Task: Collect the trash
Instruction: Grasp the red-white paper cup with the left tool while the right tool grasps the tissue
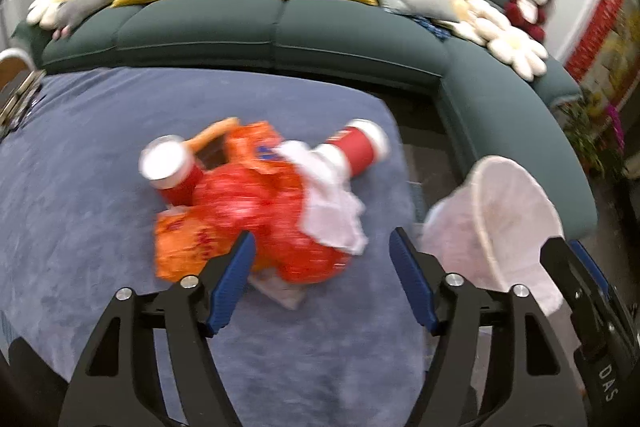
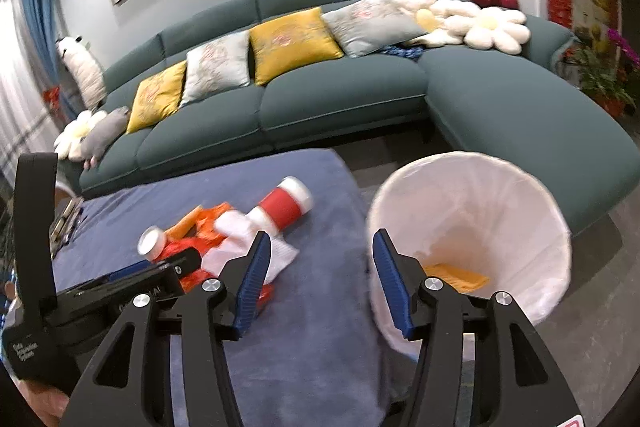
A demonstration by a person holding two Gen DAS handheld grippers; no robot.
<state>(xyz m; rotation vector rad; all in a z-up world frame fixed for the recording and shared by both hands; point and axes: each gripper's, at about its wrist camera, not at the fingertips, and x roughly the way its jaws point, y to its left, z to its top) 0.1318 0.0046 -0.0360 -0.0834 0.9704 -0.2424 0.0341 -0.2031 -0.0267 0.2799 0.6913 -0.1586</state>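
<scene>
A pile of trash lies on the blue-covered table (image 1: 80, 187): a red paper cup (image 1: 172, 167), a second red cup (image 1: 356, 147) on its side, orange snack bags (image 1: 188, 247), a red wrapper (image 1: 256, 203) and a white tissue (image 1: 332, 211). My left gripper (image 1: 320, 239) hovers open over the pile's near edge, with nothing between its pads. Right of the table stands a white lined bin (image 2: 472, 211) with a yellow scrap (image 2: 456, 275) at its bottom. My right gripper (image 2: 320, 239) is open and holds nothing, between the pile (image 2: 200, 239) and the bin's rim.
A dark green corner sofa (image 2: 340, 99) with yellow and grey cushions, flower pillows and plush toys runs behind the table and bin. Potted plants (image 2: 600, 75) stand at the far right. Small metal items (image 1: 20, 99) lie at the table's left edge.
</scene>
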